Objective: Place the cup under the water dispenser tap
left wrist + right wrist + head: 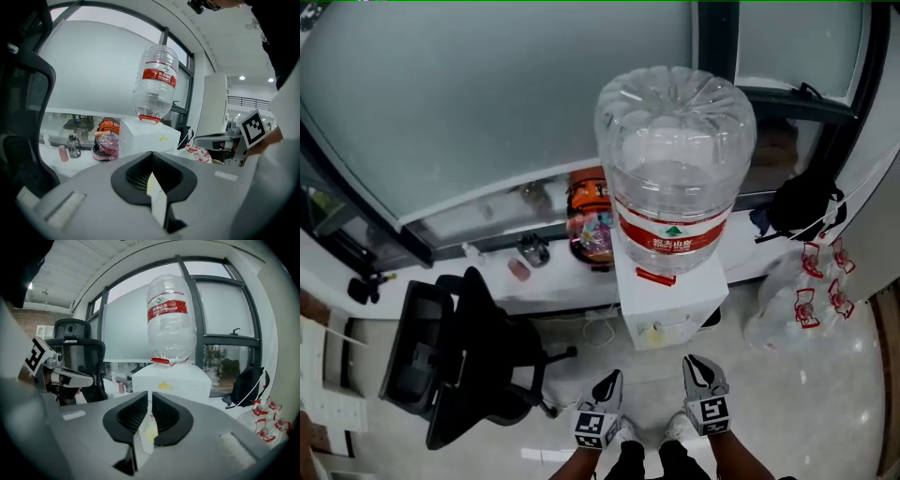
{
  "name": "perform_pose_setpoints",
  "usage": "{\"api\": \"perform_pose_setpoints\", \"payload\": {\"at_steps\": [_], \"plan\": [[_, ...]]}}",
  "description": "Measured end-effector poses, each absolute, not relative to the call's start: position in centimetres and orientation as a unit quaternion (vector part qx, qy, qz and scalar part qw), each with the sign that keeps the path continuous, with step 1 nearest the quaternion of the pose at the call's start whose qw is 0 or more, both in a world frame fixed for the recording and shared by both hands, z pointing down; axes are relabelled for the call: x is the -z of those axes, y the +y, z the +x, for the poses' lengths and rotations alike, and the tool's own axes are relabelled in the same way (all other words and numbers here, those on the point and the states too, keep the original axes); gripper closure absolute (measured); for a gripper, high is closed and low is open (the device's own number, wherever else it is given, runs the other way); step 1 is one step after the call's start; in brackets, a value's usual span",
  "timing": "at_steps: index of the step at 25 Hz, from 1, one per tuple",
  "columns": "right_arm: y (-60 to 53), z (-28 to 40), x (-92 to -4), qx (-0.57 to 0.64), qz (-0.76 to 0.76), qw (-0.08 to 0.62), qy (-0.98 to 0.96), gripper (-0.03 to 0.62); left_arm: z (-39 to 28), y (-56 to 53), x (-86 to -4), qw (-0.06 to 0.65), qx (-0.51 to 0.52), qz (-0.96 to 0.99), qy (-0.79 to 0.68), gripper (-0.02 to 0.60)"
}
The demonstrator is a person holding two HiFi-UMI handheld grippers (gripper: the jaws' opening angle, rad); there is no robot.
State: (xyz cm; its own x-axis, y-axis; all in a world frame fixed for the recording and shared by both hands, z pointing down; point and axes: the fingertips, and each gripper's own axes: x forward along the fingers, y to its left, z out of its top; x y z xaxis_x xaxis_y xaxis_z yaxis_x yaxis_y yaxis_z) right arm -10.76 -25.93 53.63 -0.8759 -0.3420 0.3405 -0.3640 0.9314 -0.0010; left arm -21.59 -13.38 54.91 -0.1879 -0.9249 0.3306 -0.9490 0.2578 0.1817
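Tongs: left tongs (607, 386) and right tongs (701, 373), low at the near edge of the head view. They sit side by side, apart, both pointed at the dispenser. Both are clenched, drawn together on nothing in each gripper view; no cup is carried.

Chair (459, 356): black, on the floor (825, 412) to the left, clear of the approach.

Dispenser (671, 298): white box straight ahead, at the counter's front edge. A big clear bottle (675, 159) with a red label is upturned on top. Tap (656, 331) on the near face, small and hard to make out; nothing stands under it.

Counter (558, 284): white, below the window (487, 94). Left of the dispenser, a small pink vessel (518, 269) beside a dark flask (533, 248), then an orange bag (586, 192). The pink vessel is possibly the cup; this cannot be confirmed.

Step in hand, judged: finding and fetching the cup. Advice: open one pair of tongs before reaching. Take the cup upright by its wall and grip lightly. Set it centred under the tap, then release.
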Motion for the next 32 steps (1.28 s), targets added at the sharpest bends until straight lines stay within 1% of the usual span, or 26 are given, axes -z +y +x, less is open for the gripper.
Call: {"api": "perform_pose_setpoints", "payload": {"at_steps": [1,2,6,11,13,21,32], "plan": [[-25.8,-10.2,-52.8,-0.028,0.183,0.168,-0.968,0.584,-21.3,-13.1,-54.5,0.195,-0.029,0.609,-0.768,0.565],[-25.7,-9.8,-51.9,-0.025,0.184,0.167,-0.968,0.591,-21.0,-12.9,-54.0,0.197,-0.028,0.612,-0.766,0.565],[-25.3,-9.1,-48.3,-0.017,0.190,0.143,-0.971,0.591,-20.9,-13.3,-50.7,0.181,-0.019,0.615,-0.767,0.565],[-25.6,-9.4,-44.0,-0.007,0.203,0.107,-0.973,0.591,-20.5,-15.0,-45.1,0.134,0.001,0.634,-0.761,0.565],[-25.9,-9.5,-42.7,-0.005,0.205,0.103,-0.973,0.592,-20.5,-15.4,-43.5,0.116,0.008,0.642,-0.758,0.565],[-26.2,-8.7,-40.3,0.018,0.213,0.084,-0.973,0.592,-19.7,-16.0,-41.5,0.074,-0.004,0.658,-0.749,0.564],[-25.0,-8.8,-40.1,0.019,0.213,0.077,-0.974,0.592,-18.6,-15.3,-41.6,0.070,-0.017,0.658,-0.749,0.564]]}}
